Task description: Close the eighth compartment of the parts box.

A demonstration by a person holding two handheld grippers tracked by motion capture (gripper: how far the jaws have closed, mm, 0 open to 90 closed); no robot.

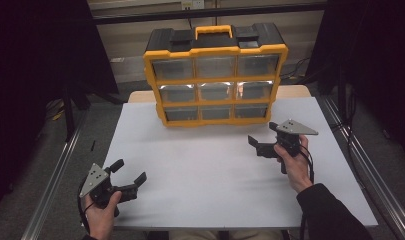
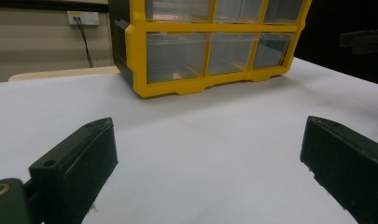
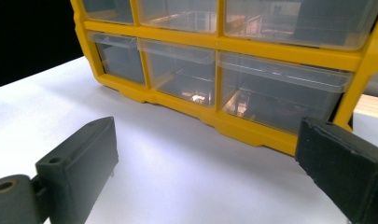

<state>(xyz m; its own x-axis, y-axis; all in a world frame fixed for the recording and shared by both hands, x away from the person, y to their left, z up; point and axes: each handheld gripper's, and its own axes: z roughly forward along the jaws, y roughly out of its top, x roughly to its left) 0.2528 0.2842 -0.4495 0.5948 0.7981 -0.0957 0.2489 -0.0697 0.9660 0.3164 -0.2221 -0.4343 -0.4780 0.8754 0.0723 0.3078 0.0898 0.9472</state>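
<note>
A yellow and black organizer case [image 1: 215, 75] with clear plastic drawers stands upright at the back of the white table [image 1: 190, 170]. My left gripper [image 1: 131, 170] rests near the table's front left corner, open, with nothing between its jaws. My right gripper [image 1: 262, 132] hovers open just in front of the case's lower right drawers, also empty. In the left gripper view the case [image 2: 205, 46] stands far ahead and the open gripper [image 2: 210, 140] frames bare table. In the right gripper view the bottom row of drawers [image 3: 280, 88] is close in front of the gripper [image 3: 205, 144].
The case has a yellow carry handle [image 1: 214, 31] on top. Metal rails [image 1: 55, 175] run along both sides of the table. A wall socket [image 2: 83, 17] shows behind the table in the left gripper view. Dark curtains hang at both sides.
</note>
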